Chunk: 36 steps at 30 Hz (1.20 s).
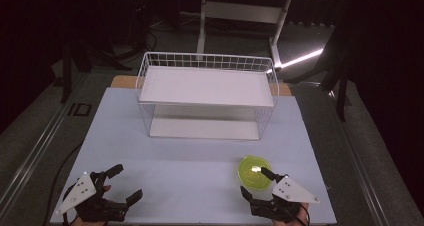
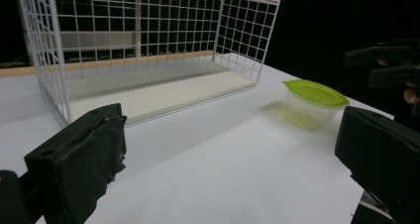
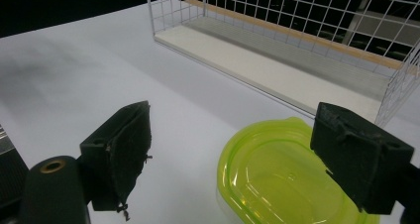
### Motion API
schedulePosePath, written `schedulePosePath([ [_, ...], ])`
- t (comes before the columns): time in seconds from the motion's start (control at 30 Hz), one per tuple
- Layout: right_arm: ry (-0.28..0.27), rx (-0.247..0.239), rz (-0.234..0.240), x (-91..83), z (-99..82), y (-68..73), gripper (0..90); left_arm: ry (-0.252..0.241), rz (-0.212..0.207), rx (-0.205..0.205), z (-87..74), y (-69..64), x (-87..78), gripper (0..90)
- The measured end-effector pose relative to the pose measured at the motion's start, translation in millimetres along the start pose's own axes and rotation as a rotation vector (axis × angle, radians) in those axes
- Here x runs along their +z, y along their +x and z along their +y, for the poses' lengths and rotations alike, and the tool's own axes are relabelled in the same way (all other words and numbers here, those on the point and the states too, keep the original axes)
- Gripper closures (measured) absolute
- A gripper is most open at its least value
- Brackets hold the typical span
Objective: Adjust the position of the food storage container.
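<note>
A small clear tub with a lime-green lid [image 1: 254, 172] [image 2: 314, 103] [image 3: 277, 179] stands on the white table at the front right. My right gripper [image 1: 257, 183] [image 3: 237, 149] is open just behind and partly over the tub, nothing held between its jaws. At the front left, my left gripper [image 1: 125, 182] [image 2: 233, 154] is open and empty over bare table; the tub and the other gripper [image 2: 391, 65] show far off in its view.
A white wire two-tier rack [image 1: 207, 93] [image 2: 148, 50] [image 3: 307, 40] stands at the middle back of the white table [image 1: 195, 171], its shelves bare. Dark floor and a desk frame [image 1: 245, 13] lie beyond the table.
</note>
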State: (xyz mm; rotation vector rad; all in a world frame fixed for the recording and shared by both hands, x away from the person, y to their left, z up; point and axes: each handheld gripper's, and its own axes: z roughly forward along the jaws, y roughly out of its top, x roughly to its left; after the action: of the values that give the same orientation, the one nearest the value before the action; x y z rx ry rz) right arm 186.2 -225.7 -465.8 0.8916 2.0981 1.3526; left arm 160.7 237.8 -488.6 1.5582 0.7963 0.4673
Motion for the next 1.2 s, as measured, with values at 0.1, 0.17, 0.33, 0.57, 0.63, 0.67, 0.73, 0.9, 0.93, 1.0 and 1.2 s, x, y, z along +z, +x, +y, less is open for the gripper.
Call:
schedulePosePath([
  [0.1, -0.001, -0.018, 0.013, 1.2, 1.4, 5.8, 15.8, 0.001, -0.006, -0.001, 0.1, -1.3, 0.7, 0.4],
  [0.17, -0.002, -0.029, 0.021, 1.7, 2.9, 9.9, 15.8, 0.004, -0.004, 0.005, 0.1, -2.4, 1.2, 0.4],
  [0.33, -0.039, -0.035, 0.064, -0.6, 10.8, 16.9, 14.6, 0.006, -0.001, 0.024, 0.6, -4.6, 1.5, 0.4],
  [0.57, -0.079, -0.040, 0.097, -7.0, 29.3, 17.6, 13.6, 0.014, -0.003, 0.034, 0.2, -5.8, 3.4, 0.4],
  [0.63, -0.081, -0.039, 0.110, -7.3, 34.9, 15.1, 13.9, 0.016, -0.006, 0.032, 0.2, -5.6, 3.4, 0.4],
  [0.67, -0.079, -0.056, 0.102, -7.1, 37.6, 14.2, 13.8, 0.014, -0.005, 0.034, 0.2, -5.6, 3.2, 0.4],
  [0.73, -0.089, -0.057, 0.108, -6.8, 42.8, 11.6, 13.8, 0.013, -0.006, 0.031, 0.4, -5.3, 2.7, 0.4],
  [0.9, -0.079, -0.031, 0.081, -7.5, 53.0, 4.6, 13.6, 0.015, -0.007, 0.027, -0.1, -4.3, 3.2, 0.4],
  [0.93, -0.076, -0.025, 0.077, -7.4, 54.2, 3.3, 13.5, 0.014, -0.009, 0.028, -0.2, -4.3, 3.4, 0.4],
  [1.0, -0.078, -0.004, 0.078, -6.9, 56.3, -1.5, 12.9, 0.016, -0.009, 0.026, -0.3, -4.6, 3.9, 0.4],
  [1.2, -0.073, 0.019, 0.044, -3.0, 57.6, -15.6, 12.5, 0.022, -0.016, 0.024, -1.0, -4.9, 5.0, 0.4],
])
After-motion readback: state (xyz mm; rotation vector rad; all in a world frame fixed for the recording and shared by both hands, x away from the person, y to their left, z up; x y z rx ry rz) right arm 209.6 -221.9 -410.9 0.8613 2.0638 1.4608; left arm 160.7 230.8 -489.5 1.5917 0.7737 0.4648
